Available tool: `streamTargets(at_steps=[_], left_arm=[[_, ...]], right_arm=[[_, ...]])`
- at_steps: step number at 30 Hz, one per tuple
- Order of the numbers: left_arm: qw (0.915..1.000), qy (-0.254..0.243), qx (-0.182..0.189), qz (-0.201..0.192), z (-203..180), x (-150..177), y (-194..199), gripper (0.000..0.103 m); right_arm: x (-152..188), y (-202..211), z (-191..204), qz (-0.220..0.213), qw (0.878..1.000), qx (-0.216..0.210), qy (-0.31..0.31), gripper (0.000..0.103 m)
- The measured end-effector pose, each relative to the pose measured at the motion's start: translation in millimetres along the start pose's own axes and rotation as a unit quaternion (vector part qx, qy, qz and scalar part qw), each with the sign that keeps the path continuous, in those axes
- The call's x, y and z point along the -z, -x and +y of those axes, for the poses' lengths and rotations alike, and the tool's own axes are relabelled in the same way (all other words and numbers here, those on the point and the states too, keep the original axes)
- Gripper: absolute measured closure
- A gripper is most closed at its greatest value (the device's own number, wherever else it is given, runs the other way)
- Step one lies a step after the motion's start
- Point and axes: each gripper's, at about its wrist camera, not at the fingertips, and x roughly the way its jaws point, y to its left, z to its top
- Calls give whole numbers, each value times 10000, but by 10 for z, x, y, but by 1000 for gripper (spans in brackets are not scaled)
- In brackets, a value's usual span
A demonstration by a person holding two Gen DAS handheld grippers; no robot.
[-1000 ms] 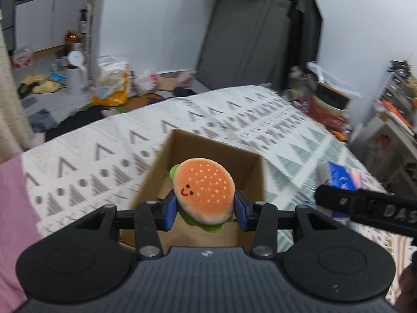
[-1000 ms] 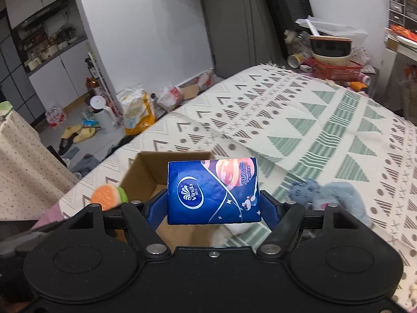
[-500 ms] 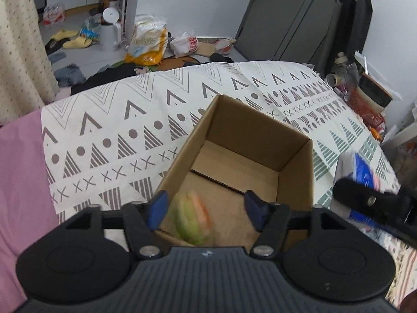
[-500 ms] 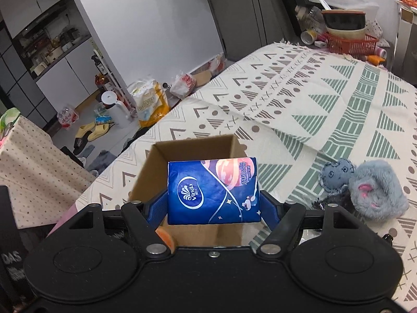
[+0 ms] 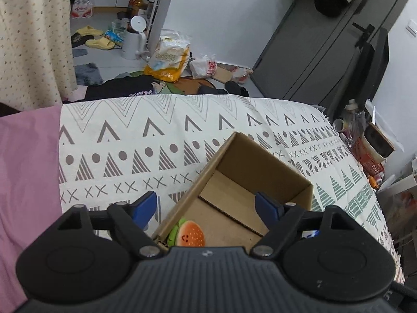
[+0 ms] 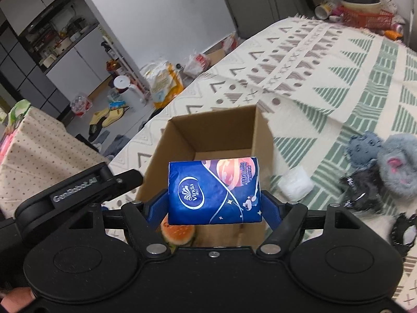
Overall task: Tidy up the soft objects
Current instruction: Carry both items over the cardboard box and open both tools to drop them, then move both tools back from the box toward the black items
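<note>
An open cardboard box [image 5: 263, 156] sits on the patterned bed cover [image 5: 156, 135]. A small plush burger [image 5: 189, 234] lies inside it at the near left corner, face up. My left gripper [image 5: 206, 199] hovers over the box's near edge, its jaws opening with nothing between them. In the right wrist view, my right gripper [image 6: 214, 208] has a blue tissue pack [image 6: 213, 190] between its pads above the same box [image 6: 221, 130]. Its jaws are opening while the pads still touch the pack. The burger [image 6: 177, 232] peeks out below the pack.
A fluffy grey plush [image 6: 398, 164], a blue-grey plush [image 6: 362, 148], a black shiny item [image 6: 362, 190] and a white wad [image 6: 294, 182] lie on the bed right of the box. A pink sheet [image 5: 26, 169] lies left. Floor clutter sits beyond the bed's far edge.
My left gripper opened and the plush burger dropped from it into the box. The right gripper sank closer over the box with the tissue pack still between its pads.
</note>
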Motion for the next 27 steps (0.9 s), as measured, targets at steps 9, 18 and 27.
streamTargets(at_steps=[9, 18, 27], left_arm=[[9998, -205, 15, 37, -66, 40, -29, 22], [9977, -668, 120, 77, -289, 176, 13, 15], [9901, -1333, 442, 61, -619, 388, 74, 1]], right_arm=[[44, 184, -151, 36, 9999, 48, -89, 17], [166, 582, -588, -133, 9986, 470, -184, 13], [256, 921, -1046, -269, 9960, 785, -329, 6]])
